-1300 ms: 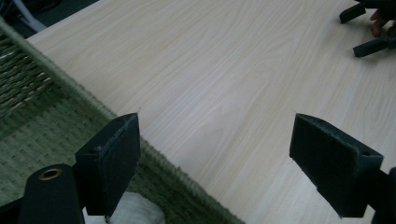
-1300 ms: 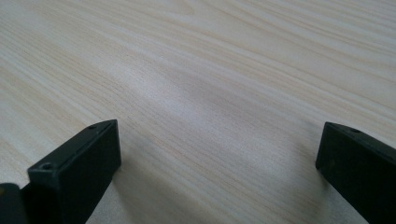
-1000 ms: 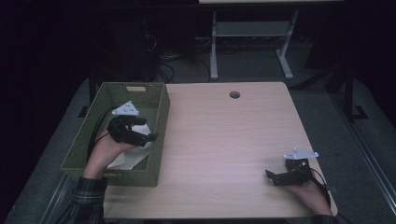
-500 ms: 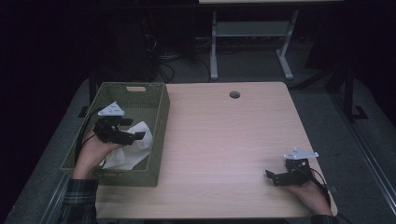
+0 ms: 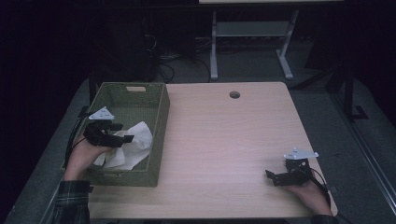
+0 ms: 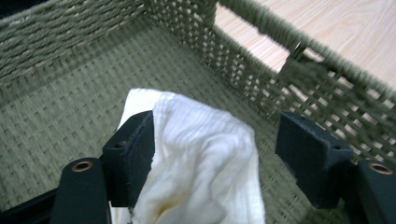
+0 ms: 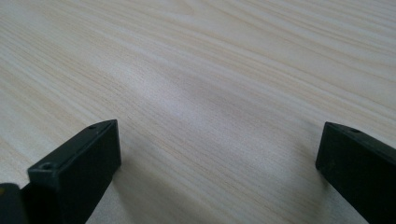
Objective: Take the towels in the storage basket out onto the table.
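My left tool (image 6: 212, 154) has been closing, one pad touching the cloth (image 6: 201, 163) in the basket (image 5: 159, 135); from above that gap is hidden. My right tool (image 7: 217, 163) rests open near the surface's (image 5: 224, 140) right corner.

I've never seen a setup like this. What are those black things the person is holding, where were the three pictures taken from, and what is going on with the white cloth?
No robot here: a person holds a hand-held gripper in each hand, each with two black fingers and its own small camera.

The high view looks down on a wooden table. The left gripper is inside a green woven basket at the table's left edge, over a white cloth. The right gripper rests near the table's right front corner.

The left gripper view looks along that gripper's fingers. The cloth lies between them and touches one finger; the other stands clear of it, so it is not clamped. These fingers have just been closing.

The right gripper view shows its fingers wide open over bare wood, holding nothing.
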`<state>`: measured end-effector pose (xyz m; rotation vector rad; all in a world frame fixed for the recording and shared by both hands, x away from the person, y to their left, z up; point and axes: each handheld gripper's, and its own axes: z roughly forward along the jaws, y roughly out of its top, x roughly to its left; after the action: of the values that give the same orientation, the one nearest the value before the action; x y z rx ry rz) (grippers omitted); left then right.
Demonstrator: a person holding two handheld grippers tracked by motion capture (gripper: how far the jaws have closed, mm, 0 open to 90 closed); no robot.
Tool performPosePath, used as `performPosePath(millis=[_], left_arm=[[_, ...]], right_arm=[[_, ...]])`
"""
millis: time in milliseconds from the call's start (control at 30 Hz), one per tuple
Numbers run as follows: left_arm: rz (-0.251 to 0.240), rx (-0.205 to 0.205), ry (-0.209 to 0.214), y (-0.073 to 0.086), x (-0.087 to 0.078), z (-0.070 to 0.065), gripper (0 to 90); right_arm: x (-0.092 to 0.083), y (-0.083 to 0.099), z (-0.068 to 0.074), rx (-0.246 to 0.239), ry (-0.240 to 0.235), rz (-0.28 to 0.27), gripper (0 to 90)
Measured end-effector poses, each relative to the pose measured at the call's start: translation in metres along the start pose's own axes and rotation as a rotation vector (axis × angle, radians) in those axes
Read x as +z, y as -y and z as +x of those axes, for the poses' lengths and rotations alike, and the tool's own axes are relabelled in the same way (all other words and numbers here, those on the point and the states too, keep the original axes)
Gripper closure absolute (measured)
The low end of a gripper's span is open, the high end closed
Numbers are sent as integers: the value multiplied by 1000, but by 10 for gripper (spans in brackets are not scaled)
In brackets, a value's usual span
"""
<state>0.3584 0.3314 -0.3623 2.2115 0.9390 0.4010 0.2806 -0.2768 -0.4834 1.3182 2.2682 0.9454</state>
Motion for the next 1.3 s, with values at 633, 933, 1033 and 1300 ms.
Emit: performPosePath(millis=[633,933,1033,1300], left_arm=[[123,-17,53,23,15,13,544],[147,-18,96,22,16,11,818],[140,-21,93,20,14,11,824],[64,-59,80,11,2,11,830]], right_arm=[[0,0,0,0,0,0,0],[0,0,0,-1,0,0,0],[0,0,0,0,0,0,0],[0,0,0,0,0,0,0]])
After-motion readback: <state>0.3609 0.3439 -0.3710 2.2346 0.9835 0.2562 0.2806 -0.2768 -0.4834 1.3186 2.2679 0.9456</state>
